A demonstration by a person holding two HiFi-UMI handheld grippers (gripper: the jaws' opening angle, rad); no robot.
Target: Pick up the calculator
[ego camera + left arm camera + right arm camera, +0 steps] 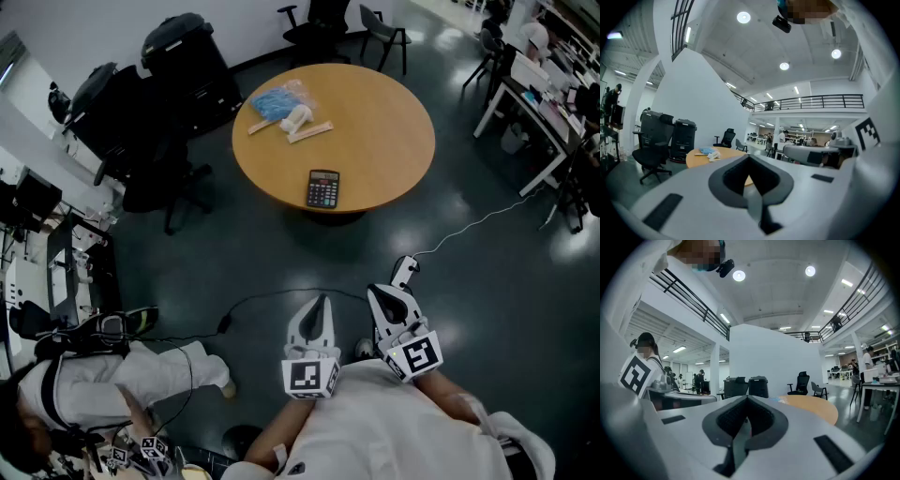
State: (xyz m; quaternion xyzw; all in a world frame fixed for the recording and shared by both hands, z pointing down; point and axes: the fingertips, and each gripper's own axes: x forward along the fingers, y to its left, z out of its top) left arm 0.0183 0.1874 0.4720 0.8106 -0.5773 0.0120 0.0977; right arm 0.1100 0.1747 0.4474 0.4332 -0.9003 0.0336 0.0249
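The black calculator (323, 188) lies flat near the front edge of a round wooden table (384, 141), far ahead of both grippers. My left gripper (322, 302) and right gripper (377, 292) are held side by side close to my body, well short of the table, over the dark floor. Both are shut, with their jaws meeting and nothing between them. The left gripper view shows the left gripper (751, 161) with the table (701, 159) small in the distance at the left. In the right gripper view, the right gripper (746, 401) has the table (815, 408) off to its right. Neither gripper view shows the calculator.
On the table's far side lie a blue packet (278, 101), a white object and wooden sticks (309, 131). Black office chairs (155, 178) and black machines (187, 56) stand to the left. A white cable (469, 225) crosses the floor. A person in white (112, 380) is at the lower left.
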